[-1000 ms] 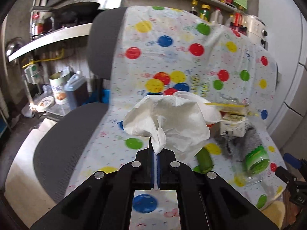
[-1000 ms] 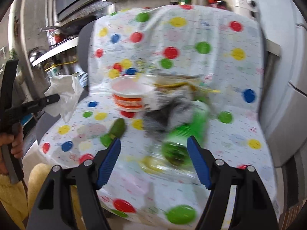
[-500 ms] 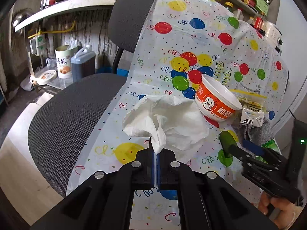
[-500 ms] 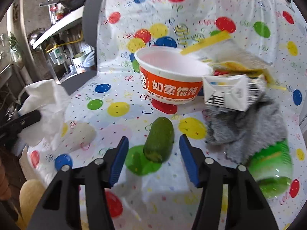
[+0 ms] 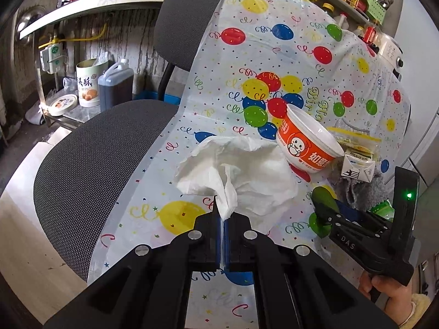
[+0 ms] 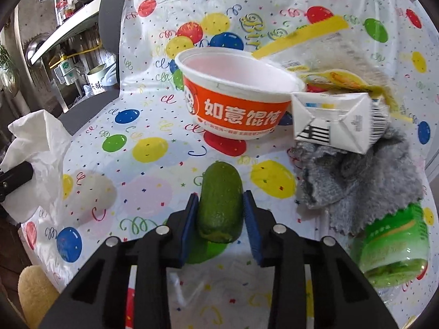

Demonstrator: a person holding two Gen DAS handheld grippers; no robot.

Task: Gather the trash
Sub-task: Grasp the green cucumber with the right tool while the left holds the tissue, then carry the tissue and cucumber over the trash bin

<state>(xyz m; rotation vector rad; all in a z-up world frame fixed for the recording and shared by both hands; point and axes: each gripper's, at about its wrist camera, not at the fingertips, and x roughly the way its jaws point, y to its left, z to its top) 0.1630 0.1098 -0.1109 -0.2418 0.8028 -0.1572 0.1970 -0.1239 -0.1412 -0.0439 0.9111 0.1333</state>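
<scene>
My left gripper [image 5: 222, 213] is shut on a crumpled white tissue [image 5: 247, 170], held just above the balloon-print plastic sheet [image 5: 274, 54] on a chair seat. A short dark green cucumber piece [image 6: 219, 192] lies on the sheet. My right gripper [image 6: 221, 205] straddles it with its jaws closing, and the blue pads sit against its two sides. In the left wrist view the right gripper [image 5: 321, 208] comes in from the right with the cucumber piece [image 5: 323, 196] at its tips. In the right wrist view the tissue [image 6: 35, 142] hangs at the far left.
An orange and white paper bowl [image 6: 236, 101] stands behind the cucumber piece. To its right lie a white carton [image 6: 334, 120], a clear bag with a yellow strip [image 6: 329, 46], a grey cloth [image 6: 356, 181] and a green-labelled bottle [image 6: 392, 246]. The black mesh chair seat [image 5: 96, 159] is bare on the left.
My right gripper came down and forward over the cucumber piece and its jaws narrowed onto its sides. My left gripper sank with the tissue, then held still.
</scene>
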